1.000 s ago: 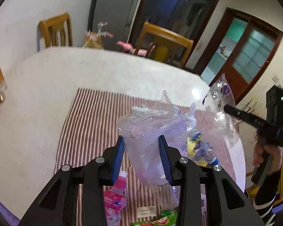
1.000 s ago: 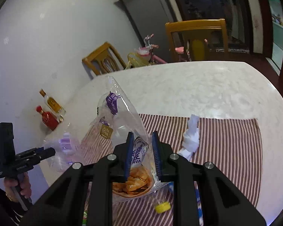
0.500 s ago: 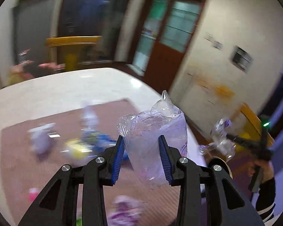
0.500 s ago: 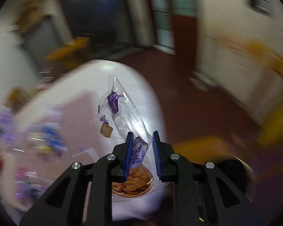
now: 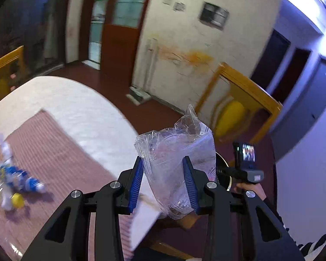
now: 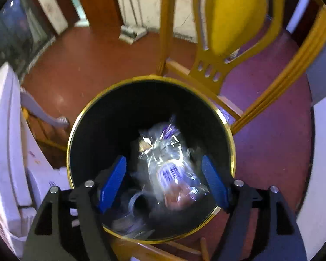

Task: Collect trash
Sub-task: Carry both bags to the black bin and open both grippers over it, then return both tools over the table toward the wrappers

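Two views covered the moment. From the left wrist, the left gripper (image 5: 163, 180) had its blue pads pinched on a crumpled clear plastic bag (image 5: 176, 165), which stood up between them above the edge of the white table (image 5: 76, 113). A striped cloth (image 5: 54, 163) lay on the table, with a blurred heap of blue and yellow wrappers (image 5: 10, 180) on it at the far left. Off to the right, the person's hand (image 5: 250, 190) held the right gripper's handle, beside a yellow wooden chair (image 5: 239, 100).

From the right wrist, the right gripper (image 6: 165, 180) hung with its pads spread wide over a round black bin (image 6: 110, 117) with a gold rim. A snack bag (image 6: 169, 163), blurred, sat between the pads but touched neither, inside the bin's mouth. Other clear plastic (image 6: 132, 213) lay at the bin's bottom. The yellow chair (image 6: 232, 21) stood just behind the bin.
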Motion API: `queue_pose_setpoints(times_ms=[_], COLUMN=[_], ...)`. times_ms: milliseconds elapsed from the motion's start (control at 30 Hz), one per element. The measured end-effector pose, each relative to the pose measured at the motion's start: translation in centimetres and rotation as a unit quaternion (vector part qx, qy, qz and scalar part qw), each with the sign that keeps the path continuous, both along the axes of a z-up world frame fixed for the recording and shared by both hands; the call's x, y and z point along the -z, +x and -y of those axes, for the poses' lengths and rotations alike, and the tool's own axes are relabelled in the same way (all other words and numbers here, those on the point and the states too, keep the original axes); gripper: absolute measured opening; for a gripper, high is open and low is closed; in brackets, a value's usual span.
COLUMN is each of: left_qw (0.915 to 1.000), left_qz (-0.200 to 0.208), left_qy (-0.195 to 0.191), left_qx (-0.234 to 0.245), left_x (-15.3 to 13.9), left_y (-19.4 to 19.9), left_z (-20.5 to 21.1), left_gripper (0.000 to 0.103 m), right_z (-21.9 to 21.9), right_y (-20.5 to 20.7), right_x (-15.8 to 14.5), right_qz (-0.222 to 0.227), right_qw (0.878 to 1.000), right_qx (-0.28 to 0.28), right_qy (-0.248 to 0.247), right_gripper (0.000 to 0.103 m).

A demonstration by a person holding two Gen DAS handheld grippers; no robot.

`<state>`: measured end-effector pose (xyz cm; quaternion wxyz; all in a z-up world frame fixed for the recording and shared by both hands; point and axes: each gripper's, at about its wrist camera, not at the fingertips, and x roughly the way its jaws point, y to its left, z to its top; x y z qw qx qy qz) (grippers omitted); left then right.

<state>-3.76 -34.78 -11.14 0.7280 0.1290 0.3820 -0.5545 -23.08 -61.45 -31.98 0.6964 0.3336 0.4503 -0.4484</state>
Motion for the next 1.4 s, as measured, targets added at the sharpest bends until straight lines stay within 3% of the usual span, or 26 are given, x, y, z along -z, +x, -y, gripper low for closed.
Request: queue_pose_setpoints(times_ms=[200,333,400,500,533,567,667,900,1100,1267,1400], left_qw=[0.9958,0.9885,0.9805,0.9696,0.9684,0.9703,0.9721,0.9755,0.9858,0.9976,0.9955], left_qz=[-0.012,0.002,0.011,0.007,0.002,0.0,-0.008,0.003,0.03,0.022,0.061], left_qy=[0.031,0.066,0.1,0.149,0.166,0.171,0.175,0.155,0.114,0.06,0.019], left_qx=[0.086,0.136,0.169,0.194,0.186,0.171,0.156,0.156,0.12,0.026,-0.069], left_x=[3.7,7.8,10.8,15.4,16.7,17.5,18.3,16.4,13.9,9.9,5.5], left_y=[-3.9,-8.3,-10.5,-12.6,-12.9,-12.8,-12.8,-12.3,-9.2,-3.3,1.5], left_z=[8.2,15.1,18.4,22.2,23.0,23.3,23.5,22.3,19.2,13.2,6.0], left_gripper=[0.036,0.036,0.037,0.055,0.069,0.074,0.074,0.079,0.088,0.095,0.097], right_z=[1.6,1.4,1.2,0.7,0.5,0.3,0.3,-0.1,-1.7,-4.3,-7.1], right_y=[-7.7,-13.2,-14.8,-15.8,-16.0,-16.1,-16.2,-14.5,-10.6,-4.8,1.0], right_x=[-4.1,-6.7,-7.3,-8.1,-8.1,-8.1,-8.0,-9.5,-10.6,-12.3,-14.4], right_qz=[0.07,0.104,0.109,0.119,0.125,0.131,0.137,0.146,0.151,0.161,0.187], right_qw=[0.992,0.98,0.977,0.973,0.972,0.971,0.972,0.972,0.977,0.979,0.975], right_qx=[0.092,0.146,0.154,0.163,0.165,0.167,0.162,0.143,0.104,0.034,-0.039], right_qy=[-0.057,-0.088,-0.097,-0.108,-0.107,-0.106,-0.106,-0.115,-0.113,-0.118,-0.118], right_gripper=[0.08,0.08,0.08,0.08,0.08,0.08,0.08,0.08,0.083,0.083,0.083])
